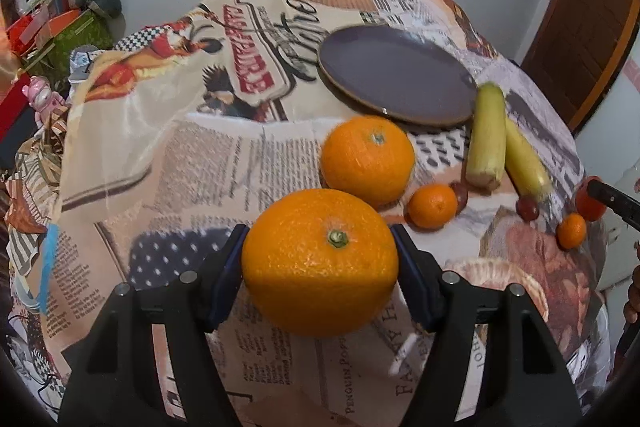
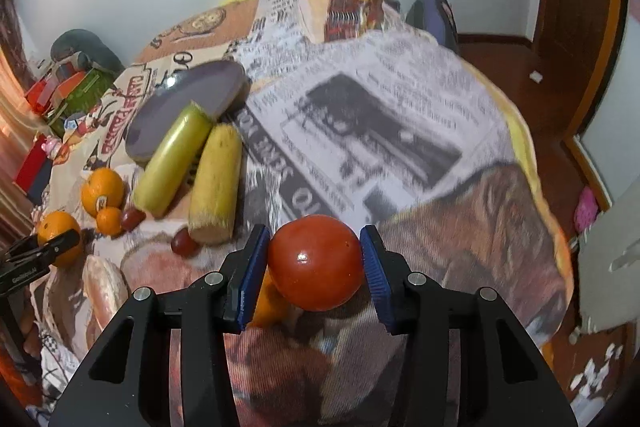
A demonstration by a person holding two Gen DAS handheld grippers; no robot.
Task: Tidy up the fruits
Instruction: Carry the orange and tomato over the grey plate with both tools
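Both grasps are the step in hand: the left hand-held gripper (image 1: 320, 263) clamps a large orange (image 1: 320, 263), the right hand-held gripper (image 2: 314, 263) pinches a tomato (image 2: 316, 263) — both low over the worktop (image 1: 224, 163). Next, probably, comes a lift toward the empty plate (image 1: 396, 75).

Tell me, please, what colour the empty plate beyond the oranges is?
The plate is dark purple with a tan rim, clearest in the left wrist view.
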